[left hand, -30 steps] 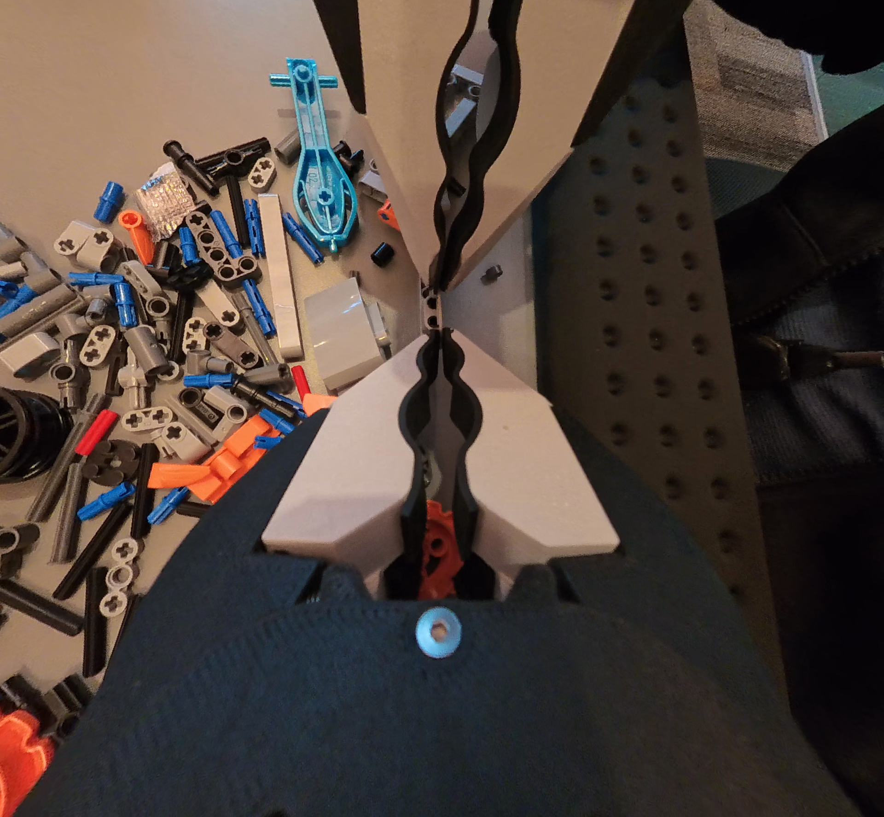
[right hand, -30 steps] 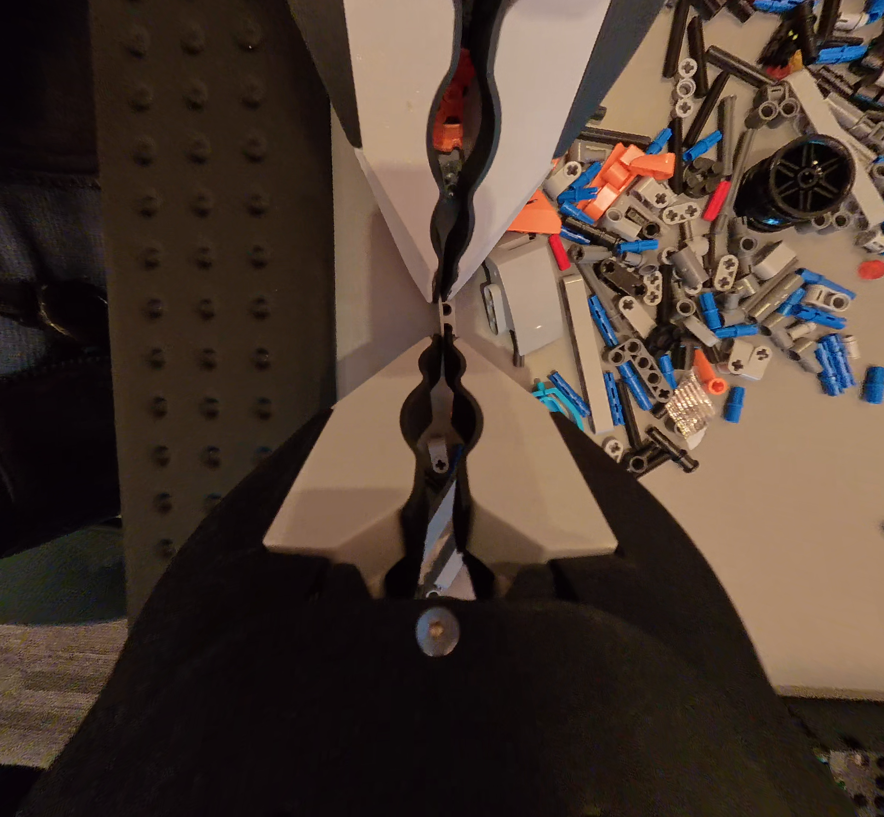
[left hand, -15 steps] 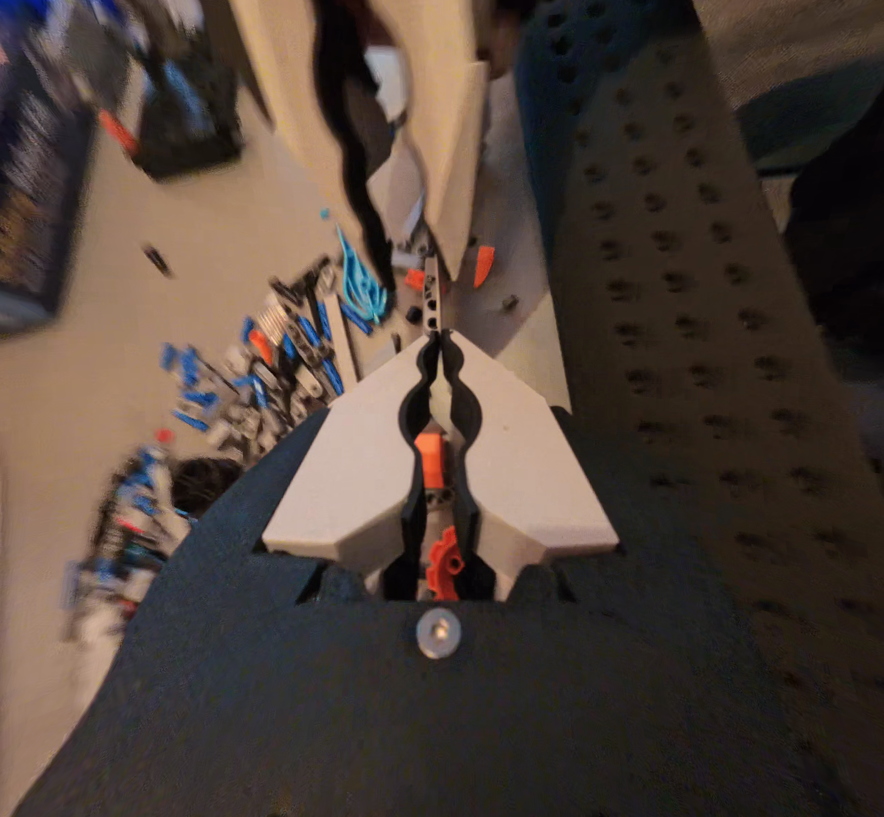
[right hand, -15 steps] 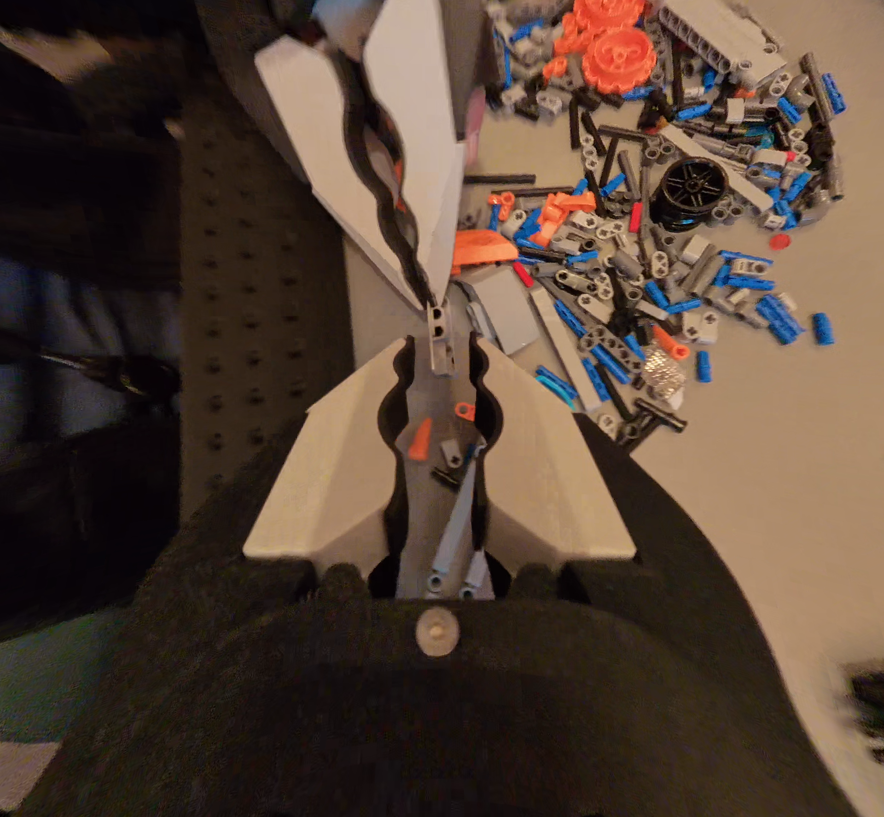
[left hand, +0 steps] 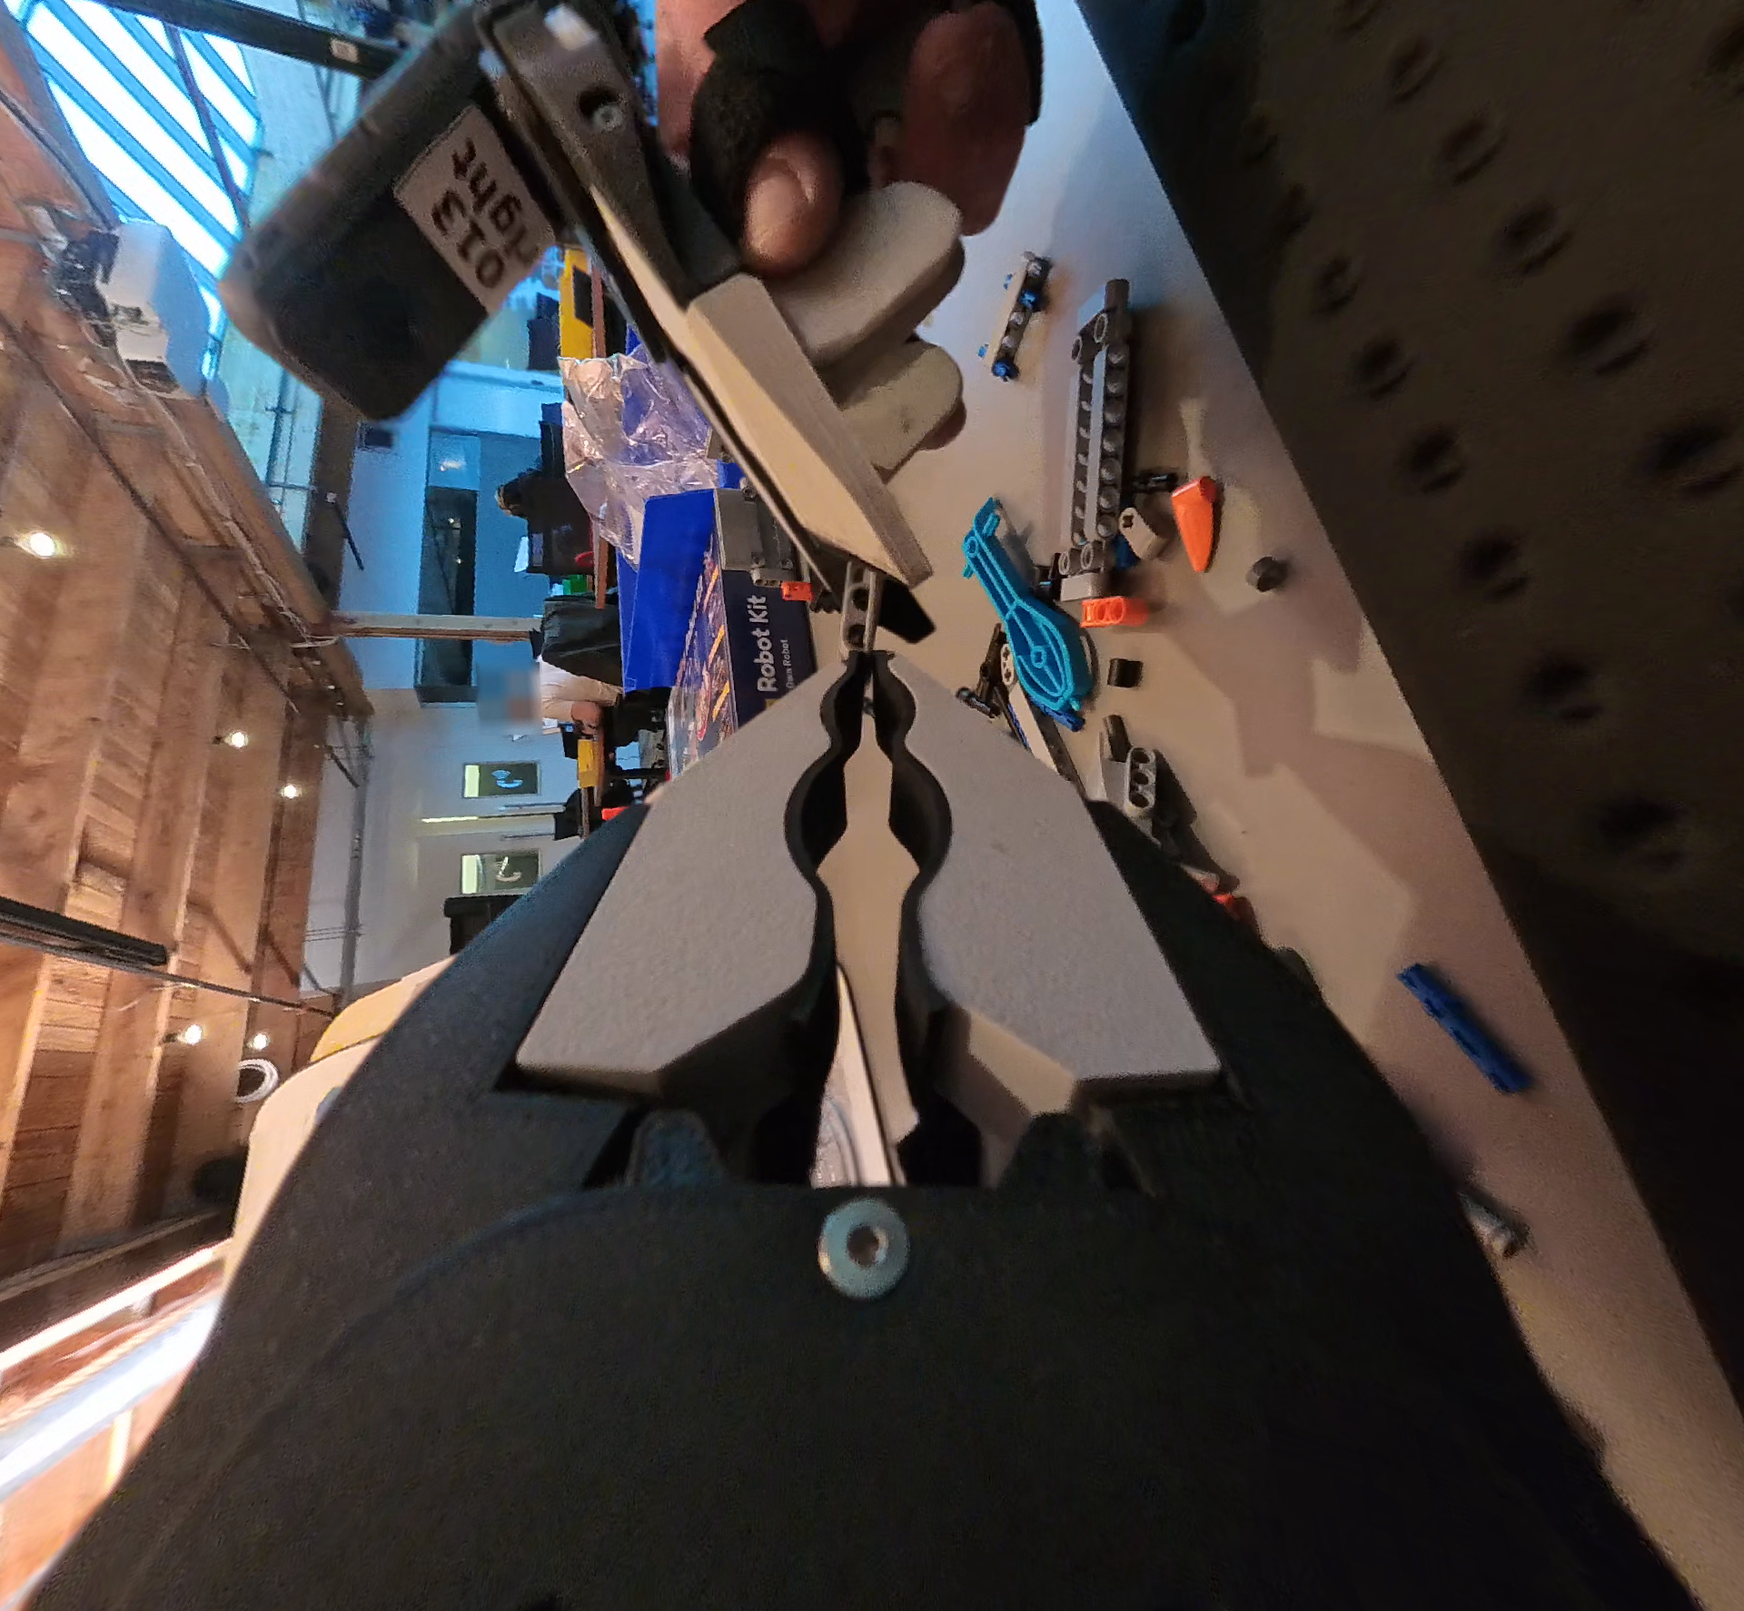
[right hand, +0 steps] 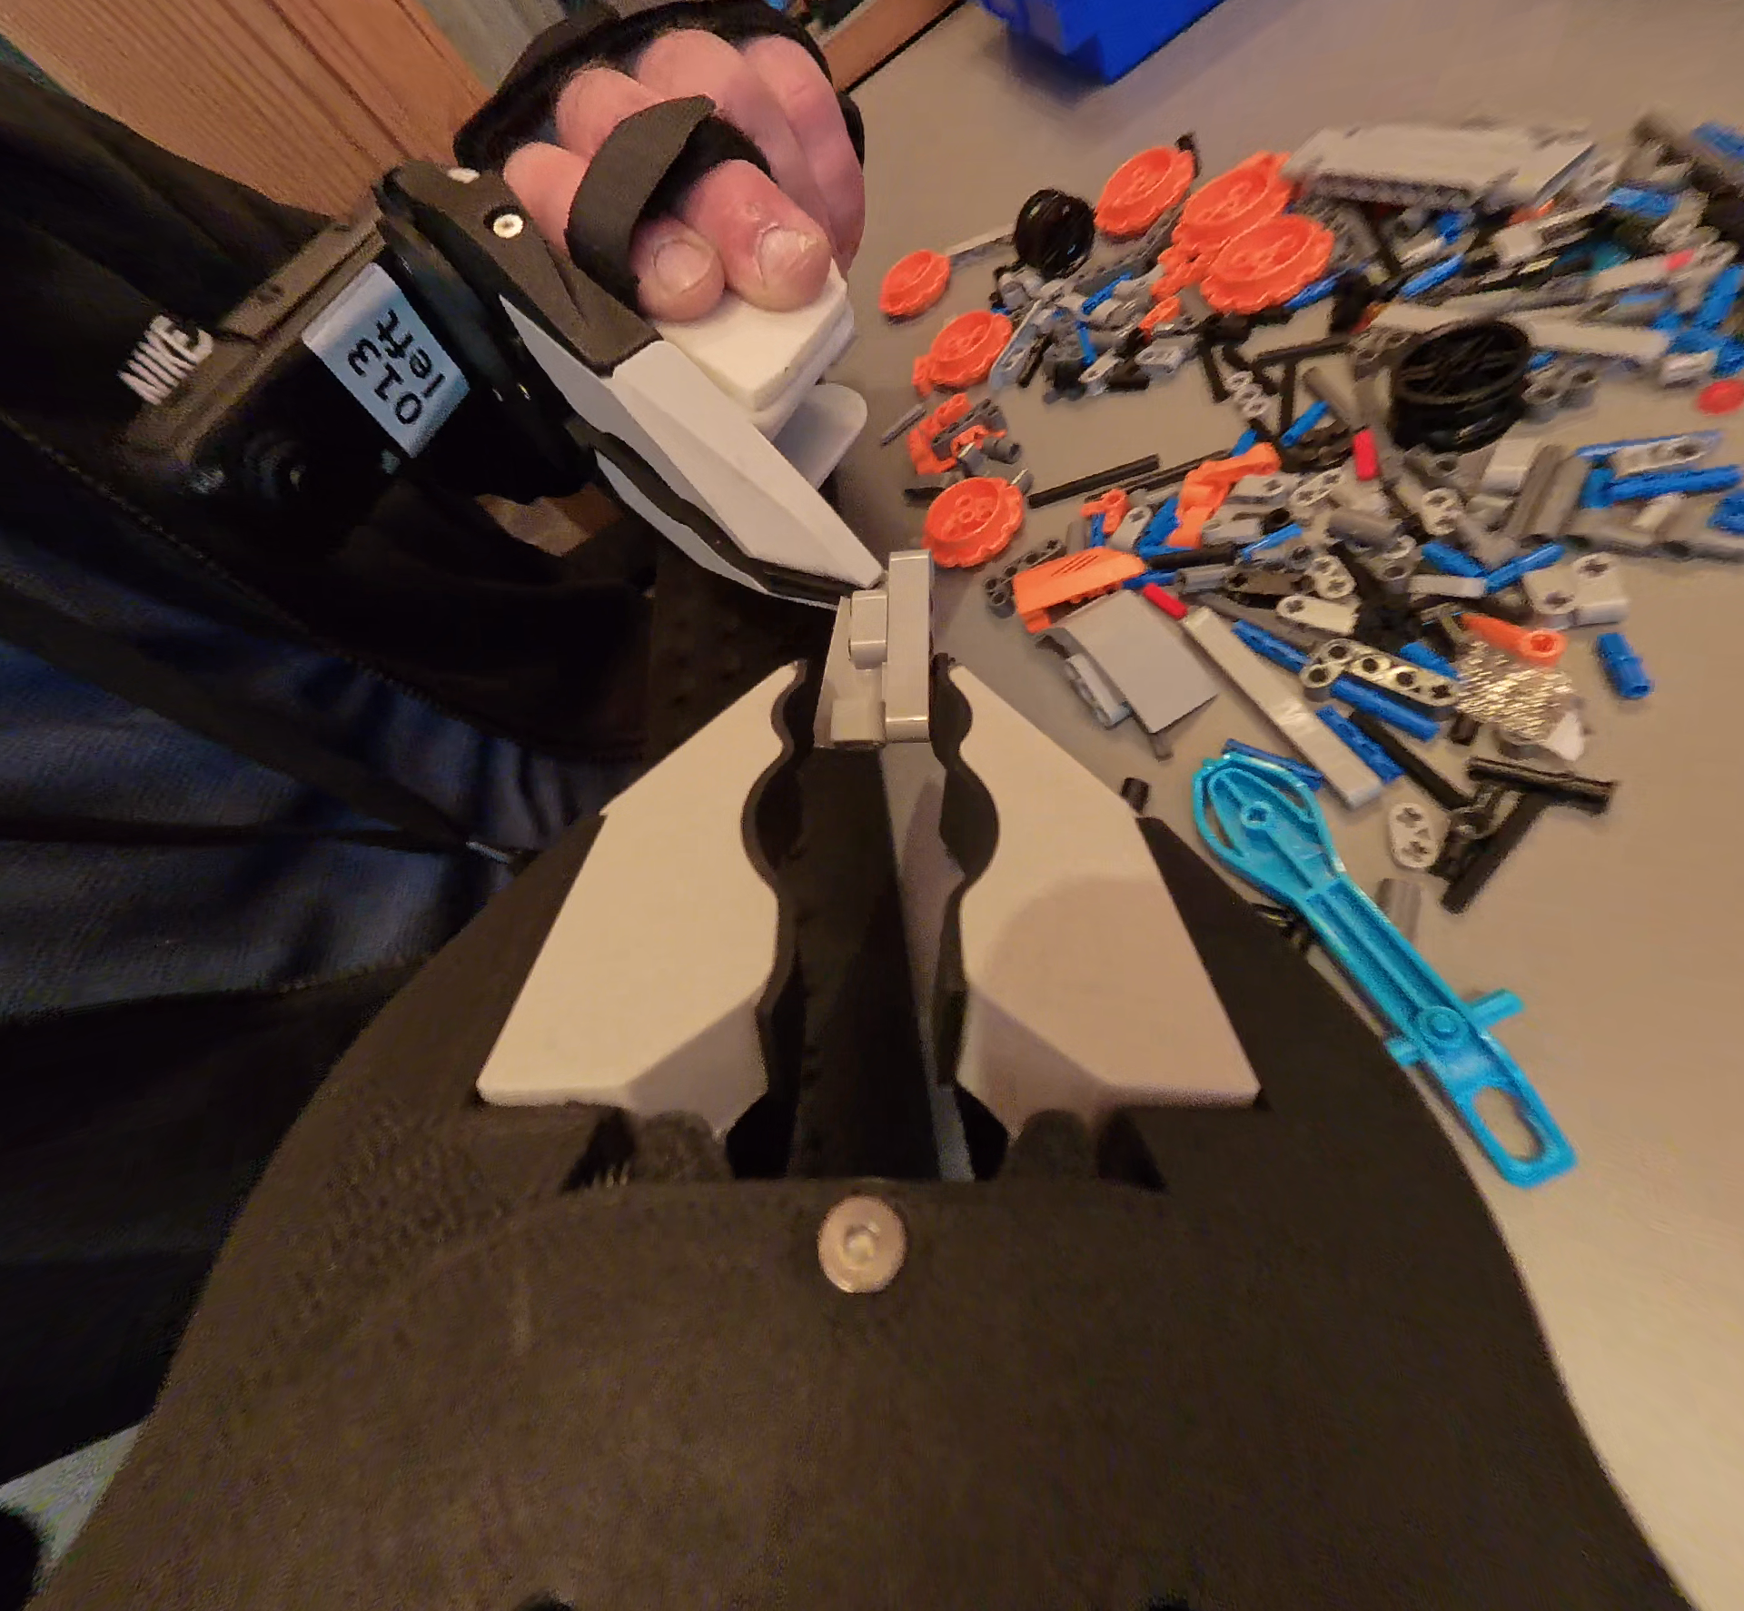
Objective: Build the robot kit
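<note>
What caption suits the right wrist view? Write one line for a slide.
Both grippers, right and left, pinch one small grey plastic beam assembly above the grey table strewn with building parts.

Wrist cams close behind own fingers, facing each other over grey table (right hand: 1557, 1094); shared: small grey beam (left hand: 857, 613) (right hand: 887, 660), parts pile (right hand: 1416, 471).

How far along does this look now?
Done: one long grey holed frame looks assembled. In hand: left gripper and right gripper both clamp a small grey holed brick piece. Left: a pile of loose orange, blue, grey parts.
</note>
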Demonstrator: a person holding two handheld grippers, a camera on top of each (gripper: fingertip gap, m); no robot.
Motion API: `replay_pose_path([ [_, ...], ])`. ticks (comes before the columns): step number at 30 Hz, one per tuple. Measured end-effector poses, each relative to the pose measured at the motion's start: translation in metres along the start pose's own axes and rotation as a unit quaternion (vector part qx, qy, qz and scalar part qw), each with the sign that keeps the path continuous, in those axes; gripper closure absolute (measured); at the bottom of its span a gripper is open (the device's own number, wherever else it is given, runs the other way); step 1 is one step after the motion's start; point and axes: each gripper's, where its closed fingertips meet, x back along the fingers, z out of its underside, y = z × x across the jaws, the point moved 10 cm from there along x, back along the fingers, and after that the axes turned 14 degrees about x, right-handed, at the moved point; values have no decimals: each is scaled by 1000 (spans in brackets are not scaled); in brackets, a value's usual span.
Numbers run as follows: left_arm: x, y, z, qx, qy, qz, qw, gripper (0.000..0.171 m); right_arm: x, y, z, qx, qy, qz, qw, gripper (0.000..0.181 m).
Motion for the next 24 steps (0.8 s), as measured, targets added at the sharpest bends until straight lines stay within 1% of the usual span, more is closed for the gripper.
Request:
replay_pose_path([
  [3, -1, 8, 2, 54, -6, -5, 998, 171, 2, 10, -6, 69, 11, 83, 994, 159],
  [5, -2, 14, 7, 100, -3, -5, 995, 170, 3, 15, -10, 111, 25, 147, 983, 159],
  [7, 2, 23, 12, 188, -29, 13, 982, 163, 5, 20, -15, 149, 27, 197, 969, 159],
  [8, 5, 30, 17, 242, -40, 24, 969, 157, 7, 23, -17, 160, 19, 215, 963, 159],
  [9, 7, 38, 22, 305, -55, 41, 950, 151, 7, 25, -19, 175, 16, 229, 957, 159],
  [10, 8, 45, 26, 372, -76, 66, 923, 143, 6, 27, -21, 193, 19, 247, 950, 159],
  [12, 8, 54, 34, 479, -122, 110, 862, 140, 1, 31, -28, 231, 23, 283, 931, 159],
  [14, 5, 59, 39, 547, -150, 150, 810, 138, -6, 34, -37, 266, 21, 309, 913, 159],
  [16, 5, 60, 43, 587, -177, 177, 770, 141, -13, 35, -43, 304, 31, 345, 887, 160],
  [17, 4, 61, 46, 603, -180, 183, 756, 142, -18, 35, -46, 319, 34, 355, 878, 160],
  [19, 5, 65, 53, 626, -191, 183, 734, 155, -26, 35, -50, 341, 39, 372, 862, 159],
  [21, 2, 65, 59, 642, -174, 186, 723, 158, -33, 35, -53, 366, 42, 390, 844, 159],
  [23, 3, 66, 63, 654, -192, 199, 704, 165, -41, 34, -56, 387, 55, 407, 826, 159],
  [24, 4, 67, 64, 657, -201, 203, 697, 167, -43, 34, -58, 392, 54, 411, 822, 159],
])
